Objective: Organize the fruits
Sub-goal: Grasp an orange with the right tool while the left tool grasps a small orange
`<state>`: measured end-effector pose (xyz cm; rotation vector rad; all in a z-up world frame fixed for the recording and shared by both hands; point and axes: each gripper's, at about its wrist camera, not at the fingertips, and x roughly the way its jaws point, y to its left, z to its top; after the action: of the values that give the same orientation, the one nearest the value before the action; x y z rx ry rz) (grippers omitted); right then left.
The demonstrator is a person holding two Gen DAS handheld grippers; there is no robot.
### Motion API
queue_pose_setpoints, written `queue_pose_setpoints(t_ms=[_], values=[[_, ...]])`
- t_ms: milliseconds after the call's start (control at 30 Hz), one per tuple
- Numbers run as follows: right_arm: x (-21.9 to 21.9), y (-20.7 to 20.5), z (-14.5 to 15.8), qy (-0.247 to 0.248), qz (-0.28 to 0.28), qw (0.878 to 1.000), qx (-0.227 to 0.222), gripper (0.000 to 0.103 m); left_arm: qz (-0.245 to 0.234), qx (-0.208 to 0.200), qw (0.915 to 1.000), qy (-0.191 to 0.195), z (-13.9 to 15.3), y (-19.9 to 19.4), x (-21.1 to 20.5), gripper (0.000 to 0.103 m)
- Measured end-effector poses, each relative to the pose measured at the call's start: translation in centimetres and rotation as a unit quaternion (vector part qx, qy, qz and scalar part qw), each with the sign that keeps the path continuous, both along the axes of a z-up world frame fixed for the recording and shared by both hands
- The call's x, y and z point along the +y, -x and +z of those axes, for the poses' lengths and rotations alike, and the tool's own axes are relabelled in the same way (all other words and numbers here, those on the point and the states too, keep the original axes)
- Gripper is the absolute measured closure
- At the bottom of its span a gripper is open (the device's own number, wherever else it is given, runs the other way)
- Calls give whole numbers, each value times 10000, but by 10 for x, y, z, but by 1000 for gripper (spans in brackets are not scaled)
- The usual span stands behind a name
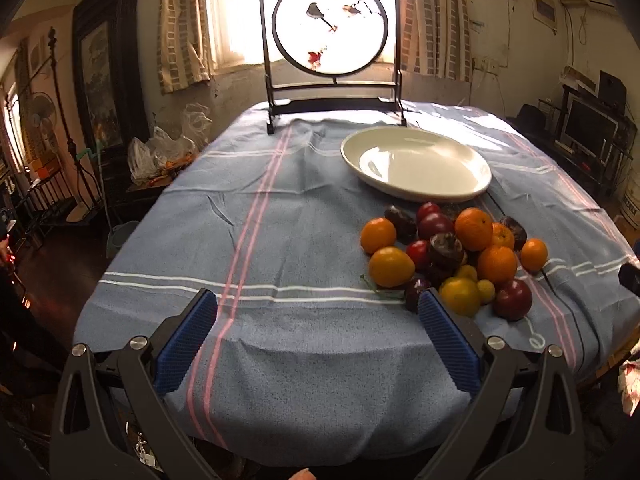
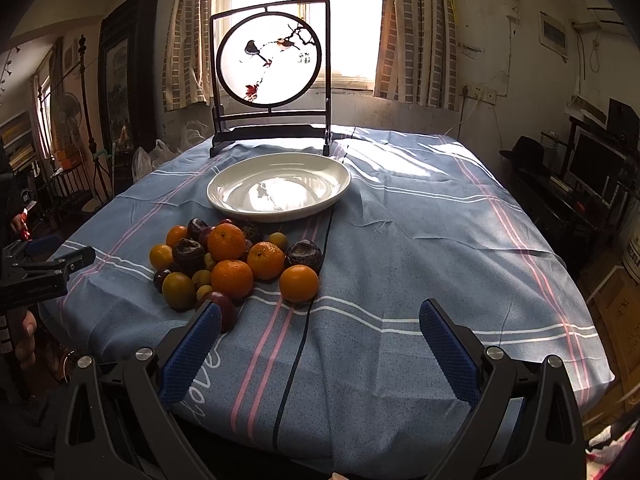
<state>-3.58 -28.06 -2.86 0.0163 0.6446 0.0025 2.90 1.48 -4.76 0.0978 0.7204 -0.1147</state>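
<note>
With both tools — left tool (image 1: 318, 312) and right tool (image 2: 320, 320) — spread apart and empty, nudging the fruit pile (image 2: 236, 260) could roll round pieces off the desk (image 2: 440, 240) — short of the plate (image 2: 224, 196).

Open cloth near you, fruit and plate further in

Your left gripper (image 1: 318, 300), fingers wide apart, has bare tablecloth (image 1: 280, 240) filling the frame's centre and left; the fruit pile (image 1: 452, 256) blocks centre right, the white plate (image 1: 416, 164) just behind it, and the framed screen (image 1: 332, 40) closes the top centre.
</note>
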Motion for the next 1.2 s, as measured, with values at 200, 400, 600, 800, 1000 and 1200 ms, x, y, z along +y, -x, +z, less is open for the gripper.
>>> queue_pose_setpoints(t_ms=[200, 400, 600, 800, 1000, 1200], values=[[-10, -18, -29, -144, 50, 9991, 386, 4, -506, 368, 9964, -574, -43, -22, -18, 4], [-4, -30, -41, -58, 270, 9985, 470, 4, -648, 482, 9963, -305, -42, -57, -28, 38], [-8, -39, -46, -152, 259, 9978, 594, 4, -901, 631, 9939, -92, -44, -78, -42, 38], [-9, -49, -52, -224, 282, 9970, 686, 4, -1075, 838, 9905, 189, -52, -90, -49, 55], [-9, -54, -54, -164, 411, 9961, 767, 15, -1171, 824, 9889, 390, -50, -84, -49, 67], [5, -70, -45, 6, 802, 9943, 696, 20, -980, 569, 9921, 537, -33, -67, -31, 67]])
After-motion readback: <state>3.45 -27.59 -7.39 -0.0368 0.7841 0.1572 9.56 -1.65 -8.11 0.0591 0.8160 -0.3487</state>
